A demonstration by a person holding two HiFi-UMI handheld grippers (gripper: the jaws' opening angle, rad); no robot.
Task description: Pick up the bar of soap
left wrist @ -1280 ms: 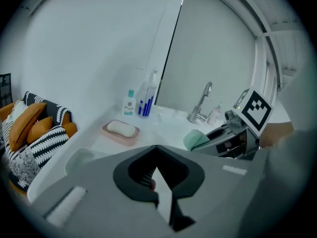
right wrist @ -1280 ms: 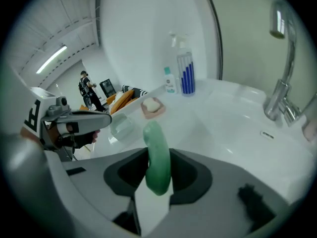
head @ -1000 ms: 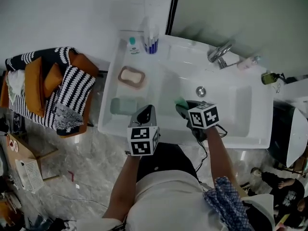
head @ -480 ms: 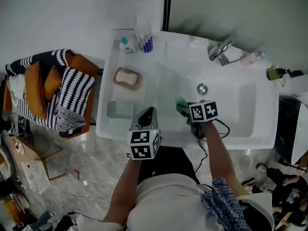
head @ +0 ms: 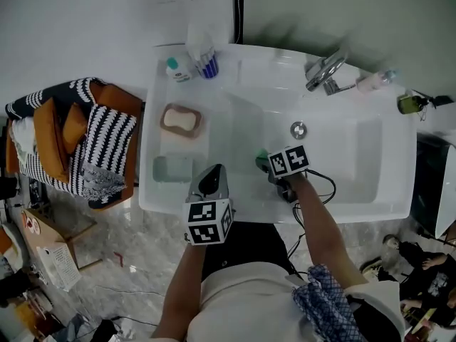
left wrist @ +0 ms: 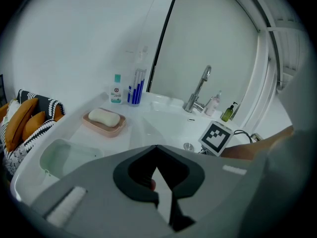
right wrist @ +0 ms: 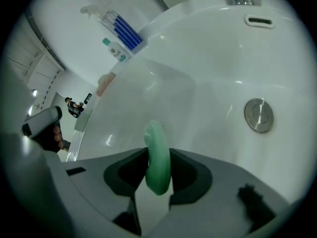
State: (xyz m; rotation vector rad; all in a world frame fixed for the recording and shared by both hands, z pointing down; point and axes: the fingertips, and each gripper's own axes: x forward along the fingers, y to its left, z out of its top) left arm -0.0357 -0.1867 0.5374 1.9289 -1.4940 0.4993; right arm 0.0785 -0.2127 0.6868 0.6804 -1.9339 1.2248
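Since the right tool (right wrist: 158, 175) has its jaws roughly half closed across the thin dimension of the bar of soap (right wrist: 156, 138), pinching it edge-up with a good part of it standing clear of the pads, the chief risk is a slip. Soap is slick and probably wet, so too hard a squeeze could shoot it out. Too light a one would drop it into the sink (right wrist: 213, 58) beneath, where it might skid toward the drain (right wrist: 258, 115). A sharp tilt of the wrist would add to that. The bar is pale green, smooth and rounded, and perhaps faintly translucent, though the wide lens makes that hard to judge. It hangs over the basin's near-left side, touching only the jaws. The left tool (left wrist: 156, 148) is closed and empty at the front of the worktop (left wrist: 136, 133), where a cream bar (left wrist: 103, 117) lies in a pink dish (left wrist: 117, 129).
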